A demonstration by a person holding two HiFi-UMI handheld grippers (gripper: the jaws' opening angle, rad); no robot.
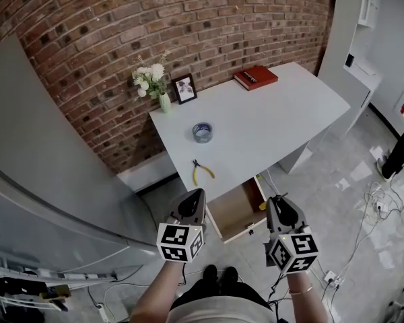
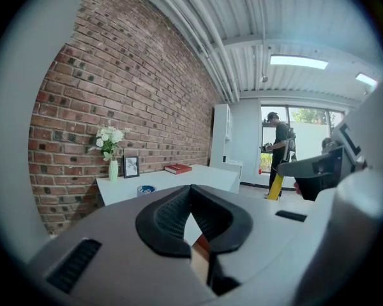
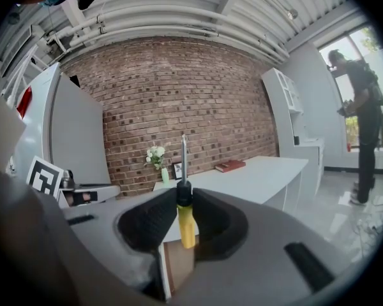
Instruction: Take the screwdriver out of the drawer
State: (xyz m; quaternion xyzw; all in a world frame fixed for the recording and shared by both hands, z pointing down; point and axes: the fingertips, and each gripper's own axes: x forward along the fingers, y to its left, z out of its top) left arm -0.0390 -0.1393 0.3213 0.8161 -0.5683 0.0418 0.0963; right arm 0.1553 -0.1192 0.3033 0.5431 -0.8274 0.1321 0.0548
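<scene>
A screwdriver [image 3: 186, 220] with a yellow handle, a black collar and a steel shaft stands upright between the jaws of my right gripper [image 3: 184, 195], which is shut on its handle. From the head view only a bit of yellow handle [image 1: 262, 206] shows beside the right gripper [image 1: 279, 207]. The wooden drawer [image 1: 234, 212] stands pulled out under the white table [image 1: 276, 123], just ahead of both grippers. My left gripper [image 1: 192, 204] hangs level to the left of the drawer. Its jaws meet at the tips with nothing between them [image 2: 191, 191].
On the table lie yellow-handled pliers [image 1: 202, 172], a tape roll [image 1: 202, 132], a red book [image 1: 256, 77], a picture frame [image 1: 184, 89] and a vase of flowers [image 1: 153, 81] against the brick wall. Cables [image 1: 377, 204] trail on the floor at right. A person [image 3: 364, 126] stands far off.
</scene>
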